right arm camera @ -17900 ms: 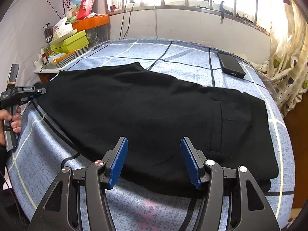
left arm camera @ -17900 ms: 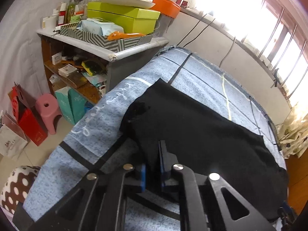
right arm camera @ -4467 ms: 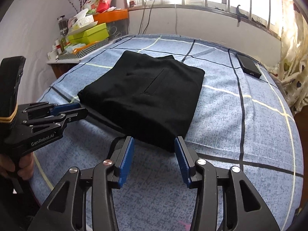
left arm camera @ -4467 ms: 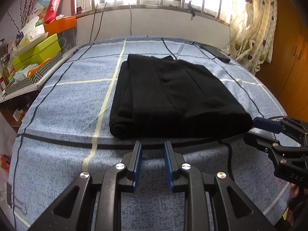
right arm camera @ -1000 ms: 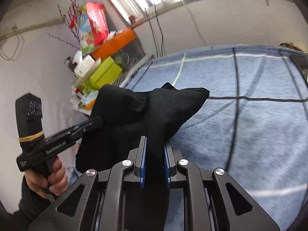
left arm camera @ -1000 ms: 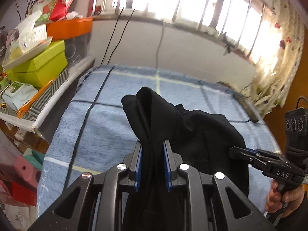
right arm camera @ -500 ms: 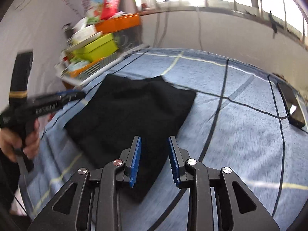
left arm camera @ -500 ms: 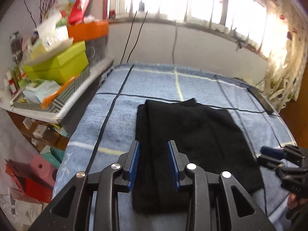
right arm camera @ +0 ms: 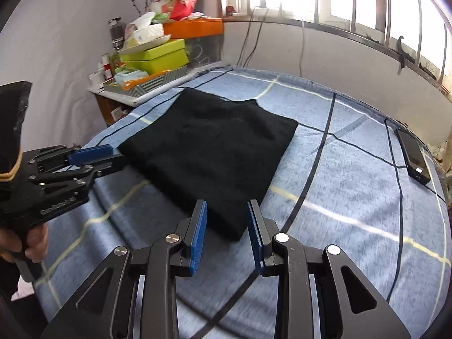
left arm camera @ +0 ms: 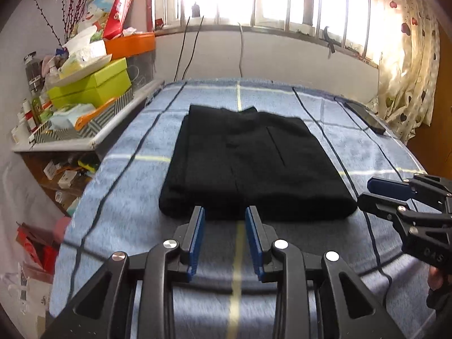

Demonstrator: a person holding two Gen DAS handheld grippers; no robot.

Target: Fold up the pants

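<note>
Black knit fabric, the folded pair of pants (left arm camera: 248, 166), lying flat as a squarish bundle on the blue checked bedspread (left arm camera: 367, 152), its near edge just beyond both sets of fingertips. Looks finished as a fold, so remaining risks judged small but real: soft layered edge along the left side of the bundle could slump or fan open if brushed by a retreating fingertip; near right corner, sitting just between the blue pads in the right wrist view, could catch on a pad and drag the top layer askew if pulled back low; a slim dark phone (right arm camera: 413, 152) well apart near the bed's far right edge, unlikely to matter unless swept by a wide swing.

Left hand-held gripper (left arm camera: 225, 241) angled down toward the bed, just short of the bundle's near edge, jaws parted to a moderate gap after just opening, nothing between them but bedspread. Right hand-held gripper (right arm camera: 227, 233) likewise tilted downward, jaws having just been opening, now apart by a similar gap, framing the pants' corner in view yet not pressing on it. Each tool visible in the other's view, gripped by a hand (right arm camera: 31, 244) at the frame's edge, fingers wrapped round the handle
</note>
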